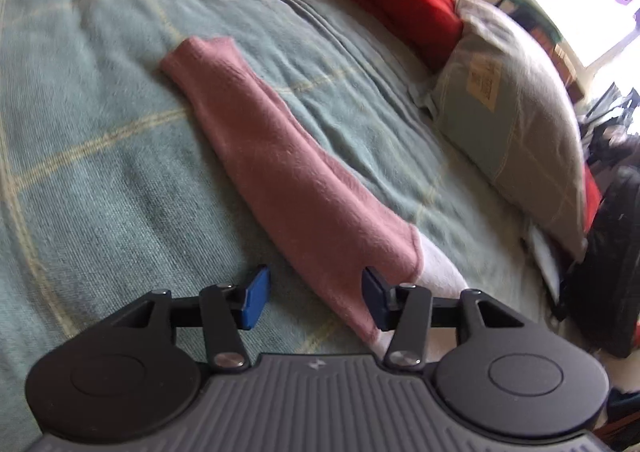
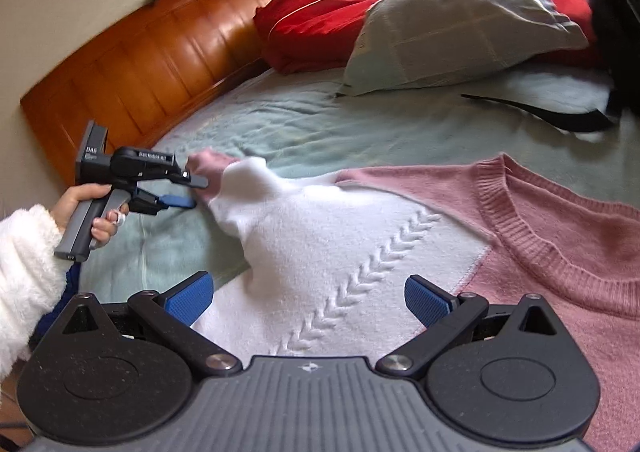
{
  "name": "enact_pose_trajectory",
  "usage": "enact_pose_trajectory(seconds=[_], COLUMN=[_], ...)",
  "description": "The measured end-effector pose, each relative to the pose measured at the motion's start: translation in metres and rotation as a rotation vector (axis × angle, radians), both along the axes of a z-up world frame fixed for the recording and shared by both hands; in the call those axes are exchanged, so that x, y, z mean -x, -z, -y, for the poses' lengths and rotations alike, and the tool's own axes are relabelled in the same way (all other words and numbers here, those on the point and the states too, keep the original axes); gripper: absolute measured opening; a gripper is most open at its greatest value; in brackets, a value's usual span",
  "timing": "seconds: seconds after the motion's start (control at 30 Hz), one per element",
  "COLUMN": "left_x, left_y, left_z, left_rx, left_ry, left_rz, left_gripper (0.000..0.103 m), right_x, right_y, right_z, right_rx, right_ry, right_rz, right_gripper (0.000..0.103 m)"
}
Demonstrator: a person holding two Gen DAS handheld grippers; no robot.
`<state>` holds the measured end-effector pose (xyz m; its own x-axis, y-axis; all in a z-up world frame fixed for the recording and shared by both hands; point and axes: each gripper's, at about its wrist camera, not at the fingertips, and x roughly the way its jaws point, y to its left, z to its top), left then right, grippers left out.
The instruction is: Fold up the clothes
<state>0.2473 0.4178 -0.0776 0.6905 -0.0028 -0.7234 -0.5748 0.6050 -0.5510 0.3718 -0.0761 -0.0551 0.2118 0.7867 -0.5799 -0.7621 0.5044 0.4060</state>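
A pink and white knitted sweater (image 2: 560, 236) lies flat on the teal blanket (image 2: 304, 124), neckline to the right in the right wrist view. Its pink sleeve (image 1: 280, 156) stretches away across the blanket in the left wrist view, joining the white shoulder part (image 1: 436, 276). My left gripper (image 1: 316, 294) is open just above that sleeve's near end. The right pad sits at the sleeve's edge and the left pad over bare blanket, with nothing pinched. A hand holds this left gripper (image 2: 194, 194) beside the bunched sleeve (image 2: 240, 180). My right gripper (image 2: 310, 292) hangs open over the white chest panel, holding nothing.
A wooden headboard (image 2: 152, 64) runs along the far left. A red pillow (image 2: 316, 20) and a grey-green pillow (image 2: 460, 20) lie at the head of the bed. A black strap (image 2: 532, 108) and a dark bag (image 1: 612, 260) sit at the bed's right edge.
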Motion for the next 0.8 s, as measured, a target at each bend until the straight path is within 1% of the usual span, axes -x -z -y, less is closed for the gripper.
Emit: enact_pose_trajectory(seconds=[0.03, 0.13, 0.2, 0.23, 0.27, 0.3, 0.33, 0.37, 0.47, 0.53, 0.6, 0.63, 0.7, 0.77, 0.8], left_x=[0.003, 0.007, 0.006, 0.005, 0.003, 0.0, 0.0, 0.002, 0.01, 0.017, 0.023, 0.026, 0.033, 0.039, 0.042], left_y=[0.004, 0.015, 0.02, 0.019, 0.016, 0.012, 0.007, 0.002, -0.016, -0.027, -0.035, -0.038, -0.045, -0.051, -0.054], left_z=[-0.004, -0.022, -0.027, -0.025, -0.022, -0.017, -0.014, -0.012, -0.01, -0.011, -0.011, -0.011, -0.013, -0.015, -0.014], left_rx=[0.016, 0.072, 0.073, 0.05, 0.01, -0.039, -0.075, -0.098, -0.138, -0.151, -0.177, -0.177, -0.195, -0.219, -0.216], left_ry=[-0.018, -0.094, -0.126, -0.135, -0.141, -0.142, -0.145, -0.152, -0.179, -0.192, -0.194, -0.191, -0.229, -0.267, -0.266], left_rz=[0.028, 0.118, 0.157, 0.156, 0.139, 0.117, 0.107, 0.11, 0.127, 0.108, 0.069, 0.041, -0.002, -0.03, -0.028], left_gripper=[0.053, 0.053, 0.051, 0.043, 0.031, 0.024, 0.012, 0.006, 0.005, 0.005, 0.006, 0.012, 0.012, 0.018, 0.02], right_x=[-0.001, -0.005, -0.007, -0.009, -0.01, -0.01, -0.011, -0.012, -0.013, -0.014, -0.014, -0.015, -0.015, -0.015, -0.014], right_y=[0.001, 0.004, 0.006, 0.008, 0.009, 0.011, 0.012, 0.013, 0.014, 0.013, 0.013, 0.013, 0.012, 0.01, 0.009], right_z=[0.0, 0.001, 0.002, 0.002, 0.002, 0.002, 0.002, 0.002, 0.003, 0.004, 0.005, 0.005, 0.005, 0.006, 0.006], right_rx=[0.003, 0.001, 0.003, 0.008, 0.013, 0.019, 0.025, 0.03, 0.031, 0.024, 0.022, 0.022, 0.018, 0.011, 0.008], right_ry=[0.002, 0.025, 0.04, 0.046, 0.051, 0.056, 0.062, 0.068, 0.08, 0.083, 0.087, 0.088, 0.089, 0.089, 0.088], right_rz=[-0.003, -0.016, -0.027, -0.03, -0.033, -0.033, -0.032, -0.031, -0.03, -0.035, -0.036, -0.037, -0.039, -0.037, -0.036], right_gripper=[0.103, 0.103, 0.103, 0.103, 0.103, 0.103, 0.103, 0.103, 0.103, 0.103, 0.103, 0.103, 0.103, 0.103, 0.103])
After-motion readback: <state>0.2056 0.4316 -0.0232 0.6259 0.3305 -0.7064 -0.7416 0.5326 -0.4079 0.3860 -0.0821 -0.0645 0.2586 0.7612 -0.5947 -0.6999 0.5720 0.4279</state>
